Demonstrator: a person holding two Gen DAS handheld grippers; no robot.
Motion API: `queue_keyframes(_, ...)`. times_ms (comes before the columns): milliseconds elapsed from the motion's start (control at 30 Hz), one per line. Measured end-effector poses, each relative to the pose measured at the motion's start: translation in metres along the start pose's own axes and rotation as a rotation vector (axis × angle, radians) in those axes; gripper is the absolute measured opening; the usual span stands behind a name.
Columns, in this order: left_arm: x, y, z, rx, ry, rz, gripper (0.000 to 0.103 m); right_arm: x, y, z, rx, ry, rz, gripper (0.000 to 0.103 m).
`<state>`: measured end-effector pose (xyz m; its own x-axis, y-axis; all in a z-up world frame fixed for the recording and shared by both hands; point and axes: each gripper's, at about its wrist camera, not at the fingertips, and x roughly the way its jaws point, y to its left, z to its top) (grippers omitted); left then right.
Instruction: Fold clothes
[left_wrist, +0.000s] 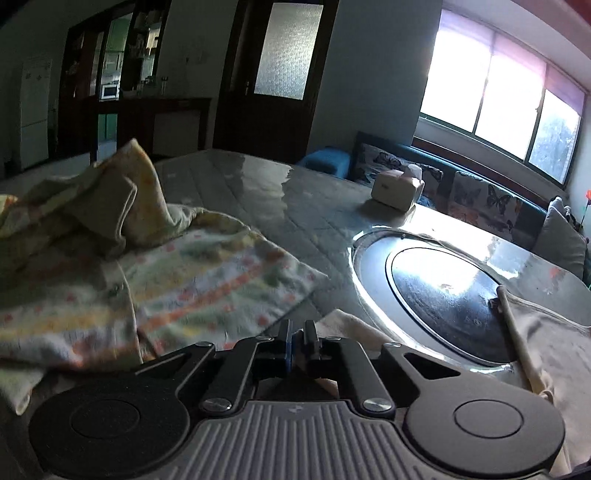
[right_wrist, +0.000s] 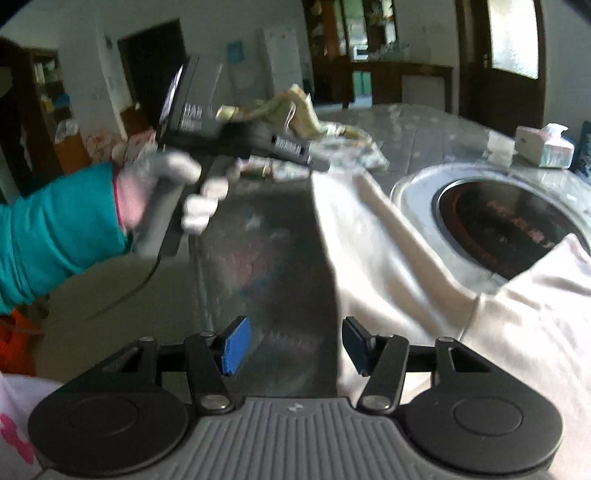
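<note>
A white garment (right_wrist: 388, 258) lies spread over the near side of the table, partly covering the round hob; its hem also shows in the left wrist view (left_wrist: 546, 332). My left gripper (left_wrist: 299, 332) is shut on that garment's edge, and in the right wrist view its tip (right_wrist: 317, 162) sits at the garment's far corner, held by a gloved hand (right_wrist: 147, 192) in a teal sleeve. My right gripper (right_wrist: 295, 345) is open just above the table, with its right pad at the garment's left edge. A crumpled patterned garment (left_wrist: 184, 288) lies farther left.
A round black hob (left_wrist: 443, 295) in a metal ring is set into the glossy table (left_wrist: 277, 192). A tissue box (left_wrist: 397, 190) stands beyond it. A sofa with butterfly cushions (left_wrist: 480, 192) runs under the windows behind the table.
</note>
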<state>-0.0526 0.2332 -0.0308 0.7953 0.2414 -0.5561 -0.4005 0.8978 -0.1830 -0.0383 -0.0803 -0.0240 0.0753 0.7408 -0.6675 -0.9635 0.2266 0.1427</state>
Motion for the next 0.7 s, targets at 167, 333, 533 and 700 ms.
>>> queue_keyframes(167, -0.001, -0.001, -0.002, -0.009, 0.012, -0.002, 0.011, 0.007, -0.011, 0.004, 0.052, -0.007, -0.016, 0.057)
queue_keyframes(333, -0.007, 0.002, -0.004, -0.037, 0.024, 0.018, 0.048, 0.013, -0.003, 0.003, 0.003, 0.027, 0.006, 0.059)
queue_keyframes(533, -0.014, -0.001, -0.005, -0.064, 0.034, 0.035, 0.066, -0.008, -0.005, 0.007, 0.012, -0.023, -0.026, 0.067)
queue_keyframes(700, -0.014, -0.007, -0.012, -0.082, 0.049, 0.044, 0.067, -0.028, -0.014, 0.004, 0.047, -0.047, -0.083, 0.07)
